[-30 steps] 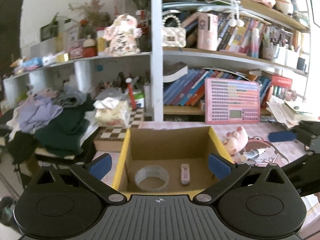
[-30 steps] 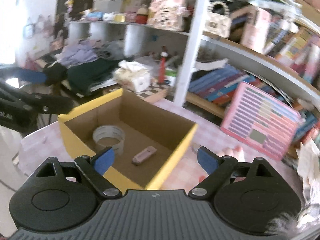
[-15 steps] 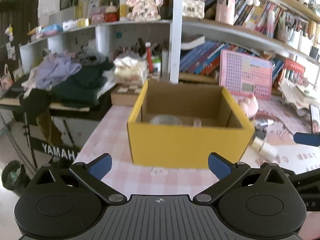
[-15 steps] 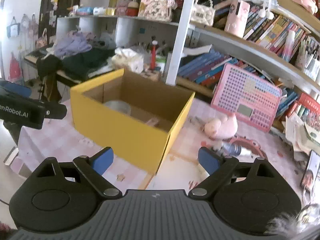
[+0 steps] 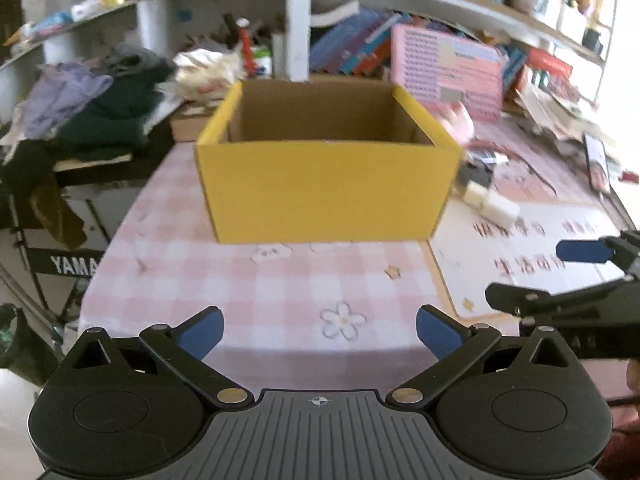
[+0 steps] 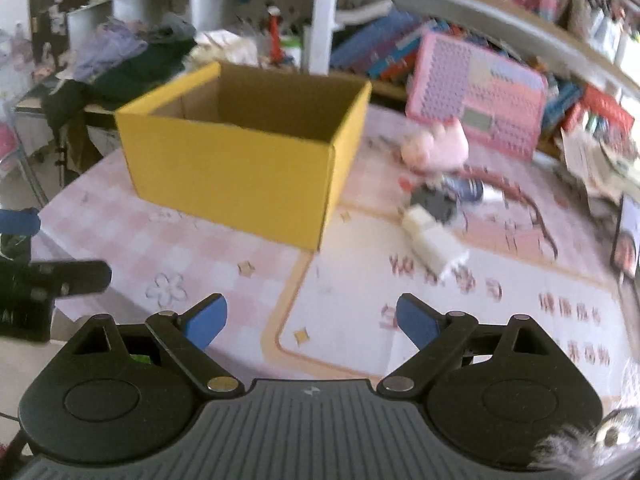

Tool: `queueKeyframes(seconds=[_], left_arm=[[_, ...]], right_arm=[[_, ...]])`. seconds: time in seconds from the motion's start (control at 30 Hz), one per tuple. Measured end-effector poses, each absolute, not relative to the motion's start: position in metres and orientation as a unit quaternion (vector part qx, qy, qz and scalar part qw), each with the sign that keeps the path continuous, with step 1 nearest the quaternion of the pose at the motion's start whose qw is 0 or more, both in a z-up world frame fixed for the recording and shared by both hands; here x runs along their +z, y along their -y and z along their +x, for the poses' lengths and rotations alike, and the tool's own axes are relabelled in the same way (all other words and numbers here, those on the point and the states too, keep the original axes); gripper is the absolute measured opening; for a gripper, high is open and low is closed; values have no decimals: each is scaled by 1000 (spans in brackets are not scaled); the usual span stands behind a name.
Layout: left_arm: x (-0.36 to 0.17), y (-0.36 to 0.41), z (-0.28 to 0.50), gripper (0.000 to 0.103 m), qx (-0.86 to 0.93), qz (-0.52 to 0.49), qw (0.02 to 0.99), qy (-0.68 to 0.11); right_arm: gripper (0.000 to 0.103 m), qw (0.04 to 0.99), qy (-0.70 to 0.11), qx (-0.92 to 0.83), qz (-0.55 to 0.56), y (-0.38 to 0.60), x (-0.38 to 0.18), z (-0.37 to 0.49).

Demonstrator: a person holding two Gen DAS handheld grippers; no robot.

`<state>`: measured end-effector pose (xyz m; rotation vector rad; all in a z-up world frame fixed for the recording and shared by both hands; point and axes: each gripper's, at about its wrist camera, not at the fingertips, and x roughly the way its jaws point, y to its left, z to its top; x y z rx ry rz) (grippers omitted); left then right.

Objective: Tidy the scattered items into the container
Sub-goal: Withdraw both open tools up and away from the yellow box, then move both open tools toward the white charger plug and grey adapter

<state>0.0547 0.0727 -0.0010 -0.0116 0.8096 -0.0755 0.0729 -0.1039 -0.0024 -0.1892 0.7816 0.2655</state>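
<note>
Several items still sat outside the yellow cardboard box [image 6: 240,176], so the task looked unfinished: a small white blocky item [image 6: 434,242] lay just right of the box's near corner, with a dark grey item [image 6: 434,202] touching or just behind it, a dark bottle-like thing [image 6: 466,188] past that, and a pink plush toy [image 6: 438,148] further back by the pink keypad toy [image 6: 478,100]. All of them rested on the counter [image 5: 256,280] with its pink checked cloth. Left tongs [image 5: 319,330] were spread wide with nothing between the blue pads, hanging over bare cloth in front of the box. Right tongs [image 6: 311,320] were likewise wide apart and empty, aimed at the printed mat [image 6: 500,300] short of the white item. Box contents could not be judged: from both views only the inner walls showed, the floor was hidden behind the near wall. Motion blur smeared the loose items, so I couldn't say what the white and grey pieces were, or whether they were one object or two. Shelf clutter behind was too blurred to sort.
</note>
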Motion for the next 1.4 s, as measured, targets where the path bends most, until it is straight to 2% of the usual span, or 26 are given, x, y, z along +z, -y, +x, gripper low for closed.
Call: queueKeyframes(seconds=[1.4], left_arm=[[-29,-28,74,103,-109,-7,885,-452]], right_arm=[[93,895,-424,90,-103,134,-17,66]])
